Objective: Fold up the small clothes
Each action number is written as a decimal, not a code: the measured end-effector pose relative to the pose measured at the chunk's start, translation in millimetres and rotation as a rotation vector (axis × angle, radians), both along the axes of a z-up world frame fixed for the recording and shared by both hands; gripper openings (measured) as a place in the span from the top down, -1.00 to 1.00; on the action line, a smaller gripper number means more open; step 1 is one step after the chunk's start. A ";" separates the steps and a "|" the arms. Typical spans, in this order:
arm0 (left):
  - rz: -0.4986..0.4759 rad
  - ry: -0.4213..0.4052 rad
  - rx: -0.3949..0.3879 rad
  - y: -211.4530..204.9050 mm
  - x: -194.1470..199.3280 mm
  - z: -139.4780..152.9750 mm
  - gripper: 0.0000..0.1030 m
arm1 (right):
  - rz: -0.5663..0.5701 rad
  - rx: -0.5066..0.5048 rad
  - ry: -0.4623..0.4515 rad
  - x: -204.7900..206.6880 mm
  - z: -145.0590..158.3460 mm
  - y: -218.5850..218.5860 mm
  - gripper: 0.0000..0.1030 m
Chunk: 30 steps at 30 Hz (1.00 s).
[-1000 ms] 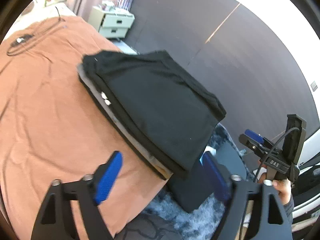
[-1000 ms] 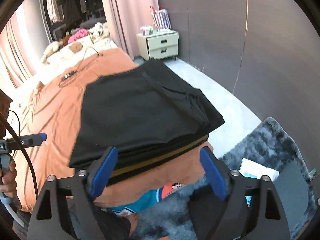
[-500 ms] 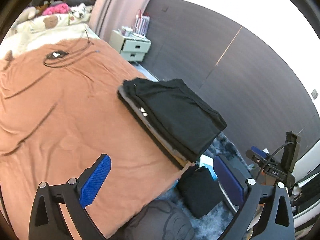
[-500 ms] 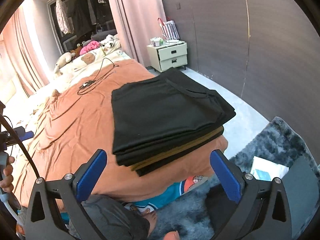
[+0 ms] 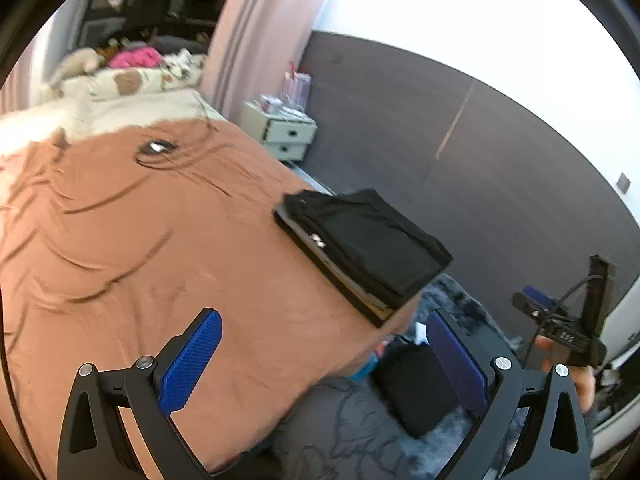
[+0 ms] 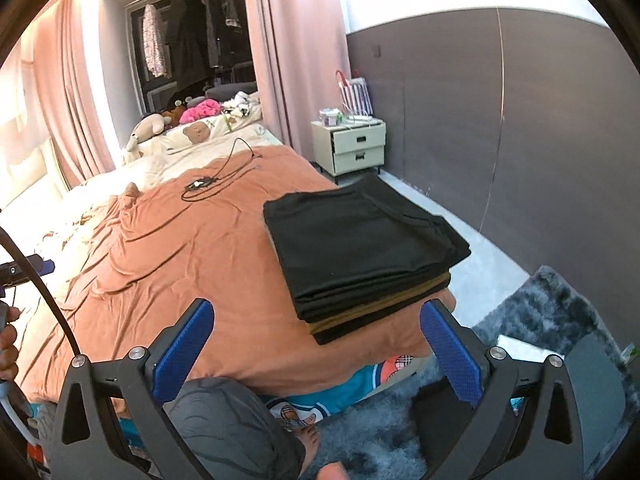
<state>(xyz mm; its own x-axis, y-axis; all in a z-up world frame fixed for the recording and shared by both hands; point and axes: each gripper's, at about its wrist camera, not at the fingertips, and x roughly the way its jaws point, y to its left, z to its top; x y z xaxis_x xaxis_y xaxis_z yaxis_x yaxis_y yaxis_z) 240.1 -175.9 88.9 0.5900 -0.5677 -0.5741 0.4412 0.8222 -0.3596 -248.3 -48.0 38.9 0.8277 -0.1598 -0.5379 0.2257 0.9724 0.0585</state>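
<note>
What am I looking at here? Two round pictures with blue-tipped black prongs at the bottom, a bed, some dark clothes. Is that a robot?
No robot: a person carries a hand-held gripper in each hand, each with a fisheye camera looking along its two blue-padded fingers. One picture is from the left hand-held gripper, the other from the right hand-held gripper. Both are open and hold nothing. On the orange bedspread sits a stack of folded dark clothes near the bed's corner, with a cable farther up. A nightstand stands beside the bed.
</note>
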 end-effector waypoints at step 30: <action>0.283 -0.150 0.169 142.1 -105.0 -1.5 -0.99 | 0.107 0.016 -0.017 -11.9 -23.7 72.5 -1.00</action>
<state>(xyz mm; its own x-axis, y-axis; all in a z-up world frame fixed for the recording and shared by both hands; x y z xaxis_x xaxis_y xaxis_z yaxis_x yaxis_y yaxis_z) 135.1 -33.9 87.4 0.7953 -0.2741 -0.5407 0.2248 0.9617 -0.1569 -260.2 24.5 15.2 0.8488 -0.0618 -0.5251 0.1197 0.9898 0.0769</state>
